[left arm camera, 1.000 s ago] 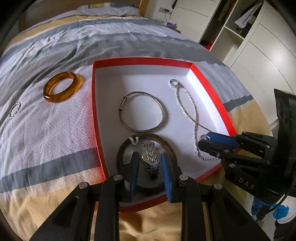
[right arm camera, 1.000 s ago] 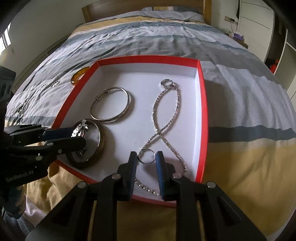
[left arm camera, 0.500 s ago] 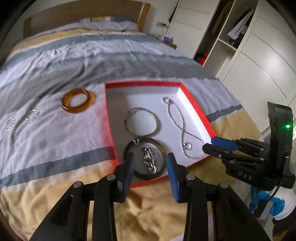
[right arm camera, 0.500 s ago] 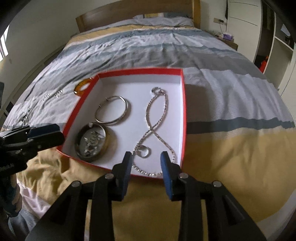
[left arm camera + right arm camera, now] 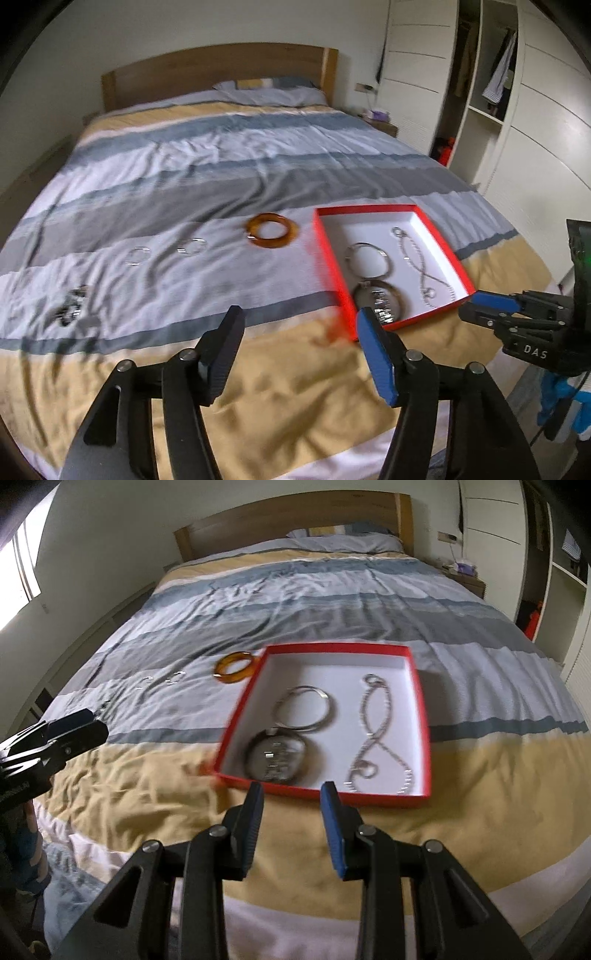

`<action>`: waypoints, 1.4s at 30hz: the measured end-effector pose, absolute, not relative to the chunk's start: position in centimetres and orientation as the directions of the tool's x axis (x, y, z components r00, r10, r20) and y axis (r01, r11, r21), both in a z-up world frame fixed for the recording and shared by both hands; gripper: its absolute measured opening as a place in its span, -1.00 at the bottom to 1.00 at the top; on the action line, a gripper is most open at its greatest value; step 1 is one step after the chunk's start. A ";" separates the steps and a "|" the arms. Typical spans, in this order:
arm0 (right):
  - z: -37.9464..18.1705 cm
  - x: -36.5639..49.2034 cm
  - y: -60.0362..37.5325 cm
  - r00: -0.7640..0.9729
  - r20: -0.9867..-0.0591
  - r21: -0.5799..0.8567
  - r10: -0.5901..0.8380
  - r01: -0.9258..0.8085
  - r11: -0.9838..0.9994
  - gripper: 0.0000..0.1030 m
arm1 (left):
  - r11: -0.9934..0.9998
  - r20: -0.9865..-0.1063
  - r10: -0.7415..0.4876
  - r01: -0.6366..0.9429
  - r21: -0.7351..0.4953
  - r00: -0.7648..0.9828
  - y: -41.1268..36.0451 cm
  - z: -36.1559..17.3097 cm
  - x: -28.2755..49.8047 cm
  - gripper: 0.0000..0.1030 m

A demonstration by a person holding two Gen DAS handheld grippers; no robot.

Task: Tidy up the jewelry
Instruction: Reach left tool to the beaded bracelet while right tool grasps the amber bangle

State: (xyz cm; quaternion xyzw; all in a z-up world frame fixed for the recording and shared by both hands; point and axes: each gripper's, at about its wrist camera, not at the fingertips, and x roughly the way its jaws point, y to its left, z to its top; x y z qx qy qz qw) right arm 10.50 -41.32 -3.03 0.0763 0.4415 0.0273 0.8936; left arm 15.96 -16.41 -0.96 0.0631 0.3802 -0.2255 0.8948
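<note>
Bedcover [image 5: 207, 177]: broad stripes running across, grey-blue, white, dark grey and sandy yellow.
Box [image 5: 419, 701]: bright red walls, clean white floor inside.
Bangle on the cover [image 5: 272, 231]: amber, orange-brown and translucent.
Bangle in the box [image 5: 306, 708]: thin and silver.
Chain [image 5: 373, 723]: silver, glinting.
Dark ring [image 5: 276, 755]: brown-black rim, silver links inside.
Headboard [image 5: 207, 74]: warm light wood.
Gripper pads [image 5: 332, 830]: blue on black fingers.
Wardrobe [image 5: 546, 122]: white.

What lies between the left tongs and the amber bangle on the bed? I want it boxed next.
Nothing visible. The left tongs, opening and empty, hang above bare bedspread, and the amber bangle lies in the open just left of the red box. The small silver rings sit farther left.
</note>
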 end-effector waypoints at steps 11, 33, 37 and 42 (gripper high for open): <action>-1.7 11.2 -34.4 0.606 -0.778 0.164 0.166 -0.060 0.985 -0.40 | 0.942 -0.687 -0.258 0.335 -0.021 0.679 -8.7 -0.6 15.2 0.40; -4.7 16.0 -26.4 0.530 -0.813 0.169 0.242 -0.183 0.969 -0.40 | 0.989 -0.763 -0.103 0.150 -0.008 0.639 4.1 -7.9 18.2 0.41; -5.6 17.7 -26.2 0.519 -0.817 0.174 0.251 -0.192 0.966 -0.40 | 0.995 -0.773 -0.070 0.101 -0.008 0.630 6.4 -8.7 19.4 0.41; -6.1 20.9 -26.2 0.523 -0.814 0.170 0.252 -0.200 0.965 -0.40 | 0.999 -0.769 -0.053 0.036 -0.039 0.637 9.5 -8.5 22.2 0.41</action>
